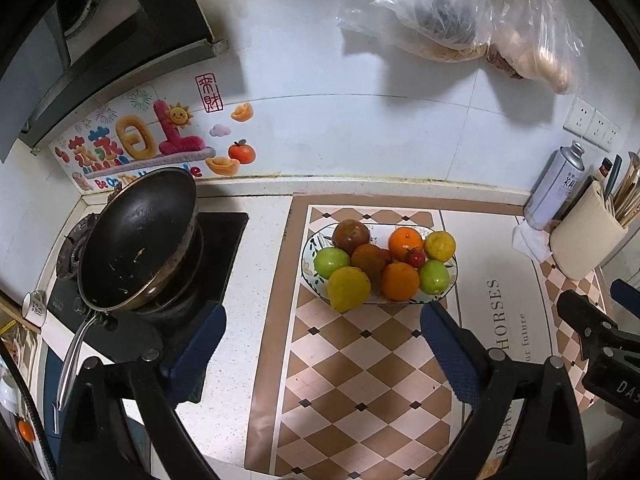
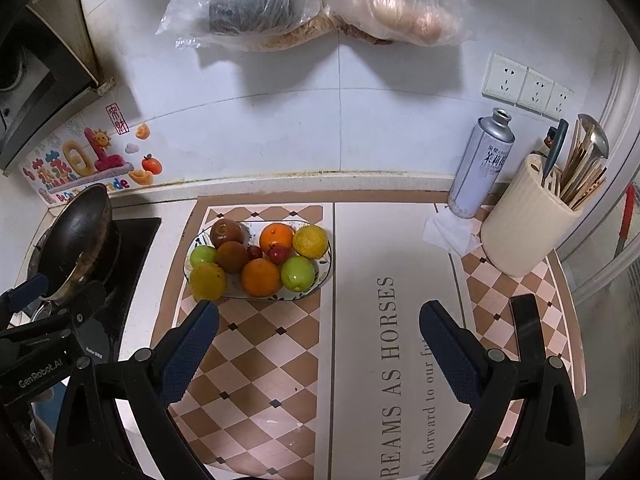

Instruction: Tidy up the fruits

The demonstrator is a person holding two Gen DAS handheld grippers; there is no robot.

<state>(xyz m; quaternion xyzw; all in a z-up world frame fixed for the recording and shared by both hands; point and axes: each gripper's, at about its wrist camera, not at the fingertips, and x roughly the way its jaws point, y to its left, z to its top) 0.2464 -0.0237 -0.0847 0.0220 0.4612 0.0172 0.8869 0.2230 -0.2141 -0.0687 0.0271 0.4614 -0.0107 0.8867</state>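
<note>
On the checkered mat (image 1: 344, 360) sits the plate (image 1: 310, 254), and all the fruit is piled in it: two oranges, two green ones, a couple of yellow ones, two brownish ones and small red ones in the middle. So it could be a sorted pile or one waiting to get split up, can't call it from here. Whichever it is, I'd go for outer pieces like the yellow fruit (image 1: 348, 288) hanging over the near rim, since round stuff rolls if you nudge the stack. Left hand-held gripper (image 1: 322, 352) hovers just short of the plate, jaws wide, nothing in them. Right hand-held gripper (image 2: 318, 350) hangs beside it over the worktop (image 1: 256, 280), also wide and holding nothing.
</note>
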